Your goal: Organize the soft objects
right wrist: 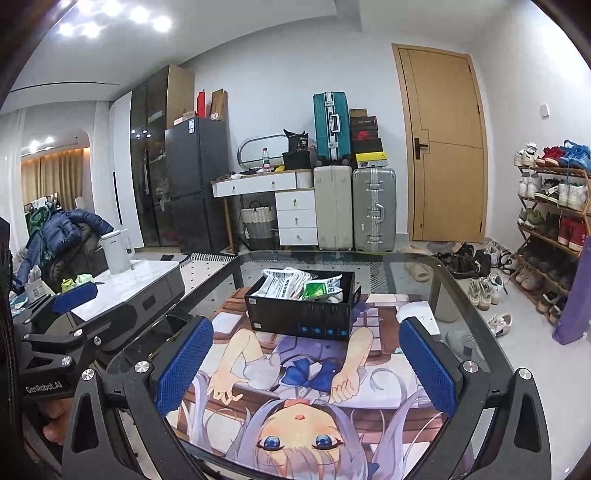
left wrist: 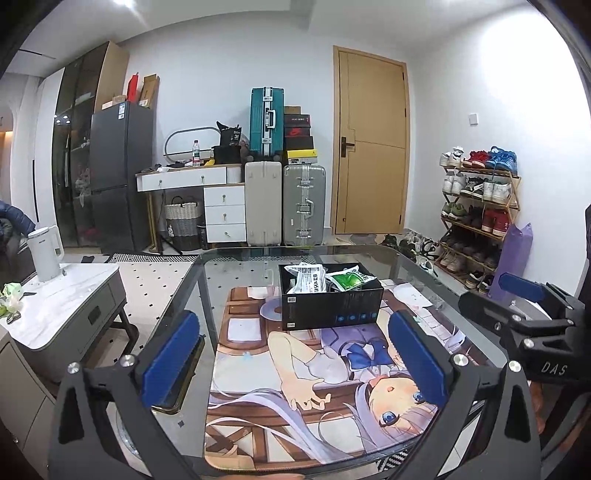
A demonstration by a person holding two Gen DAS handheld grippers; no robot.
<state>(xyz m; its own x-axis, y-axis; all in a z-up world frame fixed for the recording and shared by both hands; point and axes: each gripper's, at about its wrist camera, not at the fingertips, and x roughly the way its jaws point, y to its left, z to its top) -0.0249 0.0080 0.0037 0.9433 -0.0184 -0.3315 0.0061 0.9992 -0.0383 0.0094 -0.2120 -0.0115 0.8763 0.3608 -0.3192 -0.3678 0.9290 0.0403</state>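
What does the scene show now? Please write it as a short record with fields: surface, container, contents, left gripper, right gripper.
surface: glass-topped table with a printed anime desk mat on it
container: open black cardboard box, standing on the mat
contents: white printed soft packets and a green soft packet, inside the box
left gripper: fingers open, holding nothing, in front of the box
right gripper: fingers open, holding nothing, in front of the box

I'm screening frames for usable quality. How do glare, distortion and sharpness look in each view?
Left wrist: strong fisheye bending of the door, dark corner vignetting, white blowout on the upper right wall, the black box sharp. Right wrist: ceiling lights blown out, reflections on the glass table, the same barrel bending.
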